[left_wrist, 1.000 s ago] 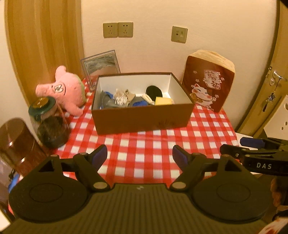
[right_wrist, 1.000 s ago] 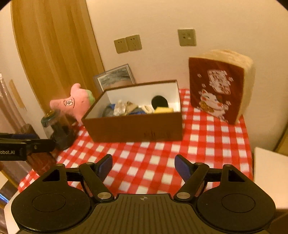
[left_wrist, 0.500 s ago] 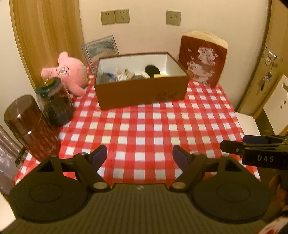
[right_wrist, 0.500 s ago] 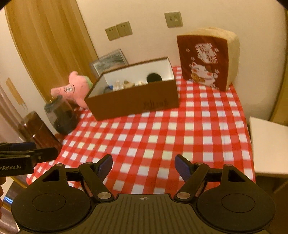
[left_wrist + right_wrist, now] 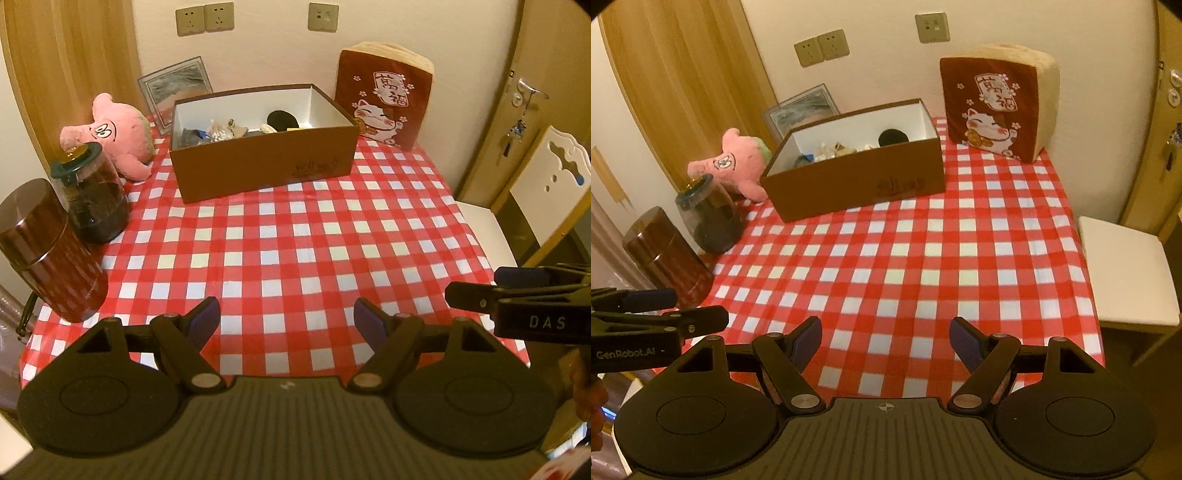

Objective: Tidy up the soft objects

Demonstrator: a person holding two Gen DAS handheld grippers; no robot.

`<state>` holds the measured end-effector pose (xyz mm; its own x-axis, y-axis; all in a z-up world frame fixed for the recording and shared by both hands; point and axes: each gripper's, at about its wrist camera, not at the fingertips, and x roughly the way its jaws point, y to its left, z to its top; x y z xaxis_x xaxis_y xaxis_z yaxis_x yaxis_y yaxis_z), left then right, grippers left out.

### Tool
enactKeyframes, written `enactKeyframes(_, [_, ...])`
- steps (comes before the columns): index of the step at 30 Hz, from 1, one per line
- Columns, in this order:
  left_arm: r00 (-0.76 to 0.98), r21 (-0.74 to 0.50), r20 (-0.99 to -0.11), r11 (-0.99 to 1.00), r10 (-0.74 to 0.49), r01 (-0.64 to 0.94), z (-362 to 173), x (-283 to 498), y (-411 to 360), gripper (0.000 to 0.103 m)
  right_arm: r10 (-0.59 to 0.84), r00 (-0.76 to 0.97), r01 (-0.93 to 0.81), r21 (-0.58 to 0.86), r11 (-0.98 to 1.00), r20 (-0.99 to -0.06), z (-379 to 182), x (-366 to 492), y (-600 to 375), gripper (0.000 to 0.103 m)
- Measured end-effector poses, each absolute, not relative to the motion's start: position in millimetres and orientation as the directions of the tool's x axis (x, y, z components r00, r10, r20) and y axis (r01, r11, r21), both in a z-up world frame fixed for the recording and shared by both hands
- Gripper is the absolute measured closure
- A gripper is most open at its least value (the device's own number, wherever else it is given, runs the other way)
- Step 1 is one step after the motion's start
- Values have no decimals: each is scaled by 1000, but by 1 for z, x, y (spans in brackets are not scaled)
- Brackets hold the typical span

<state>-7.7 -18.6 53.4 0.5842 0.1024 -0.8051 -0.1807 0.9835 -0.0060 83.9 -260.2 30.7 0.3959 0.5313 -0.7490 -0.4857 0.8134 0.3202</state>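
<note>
Judging progress: you look near the end, since small soft things already lie in the box and the checked bench (image 5: 295, 251) in front of it carries nothing loose.
Left to do: your call whether the two big soft things outside the box count; neither would fit easily beside what is in there.
Bench: one, under a red-and-white cloth.
Box (image 5: 264, 162): one, brown, open-topped, standing toward the back of the bench.
Cat cushion (image 5: 384, 103): one, upright against the wall, just right of the box.
Pink plush (image 5: 118, 136): one, lying at the box's left end, apparently touching it.
Jars: two at the left edge, a brown canister (image 5: 48, 251) and a dark-lidded jar (image 5: 94, 199).
Picture frame (image 5: 177, 86): one, leaning on the wall behind the box.
Small soft items in the box (image 5: 225, 131): at least five; the box's wall hides part of them, so you cannot count them surely.
Left gripper (image 5: 287, 319): your jaws stand wide apart, holding nothing, over the bench's near edge.
Right gripper (image 5: 885, 338): jaws likewise wide and empty.
</note>
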Motion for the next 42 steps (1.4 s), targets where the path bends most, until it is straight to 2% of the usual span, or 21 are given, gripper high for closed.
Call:
enactKeyframes(14, [572,-33,-818,989,57,-146,50,-27,-5,25,496,401,-457,301,837,-770,38,53,-246,27])
enactKeyframes(42, [583,-44,-812,990,43,-134,55,-29,-8,25,490,400,-453,298,840,-774,37,51,-247,27])
